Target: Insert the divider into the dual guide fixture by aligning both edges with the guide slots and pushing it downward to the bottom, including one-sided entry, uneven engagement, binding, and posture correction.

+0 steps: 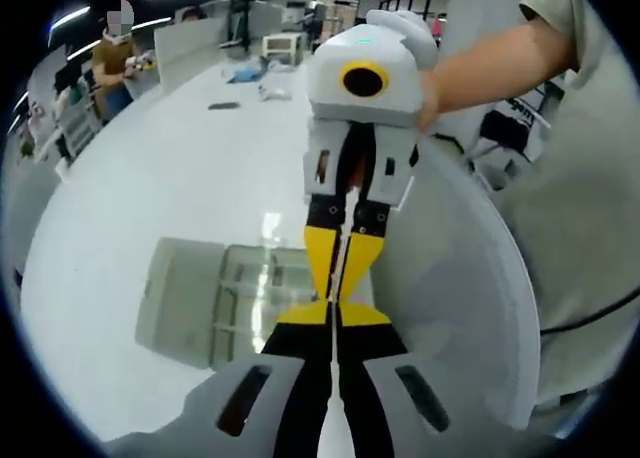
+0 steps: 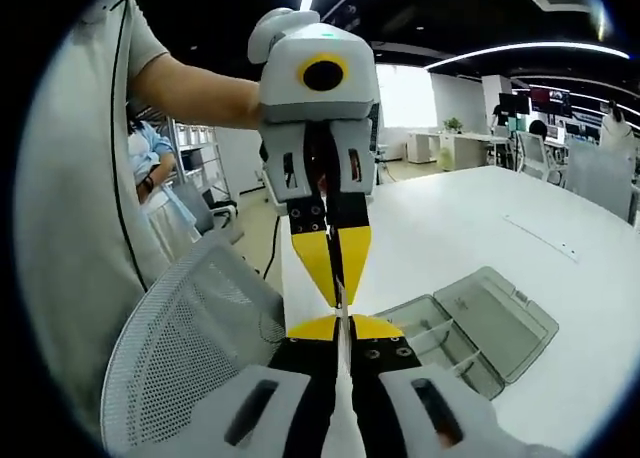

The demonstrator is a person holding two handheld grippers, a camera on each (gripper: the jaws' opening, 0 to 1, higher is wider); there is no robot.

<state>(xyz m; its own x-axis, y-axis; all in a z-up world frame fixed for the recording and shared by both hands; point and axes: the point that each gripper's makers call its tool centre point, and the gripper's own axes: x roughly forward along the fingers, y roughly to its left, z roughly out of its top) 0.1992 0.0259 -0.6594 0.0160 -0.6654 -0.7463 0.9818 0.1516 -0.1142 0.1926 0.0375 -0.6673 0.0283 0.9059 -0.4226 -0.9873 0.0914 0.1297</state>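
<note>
Both grippers meet tip to tip above the white table (image 1: pixel 150 178); left gripper (image 1: pixel 335 313) and right gripper (image 2: pixel 340 323) each pinch the thin clear divider (image 2: pixel 341 296); the clear fixture (image 1: pixel 215 303) lies open just below.

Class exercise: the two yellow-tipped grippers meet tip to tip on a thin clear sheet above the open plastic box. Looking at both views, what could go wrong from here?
1. The thin transparent divider sheet, seen edge-on, is pinched at opposite edges by the left gripper and right gripper; uneven squeezing could bow or drop it.

2. The clear plastic compartment box lies off to one side, not under the sheet, so one edge may enter first and bind.

3. The box sits unclamped on the white table; a skewed push might slide it.
</note>
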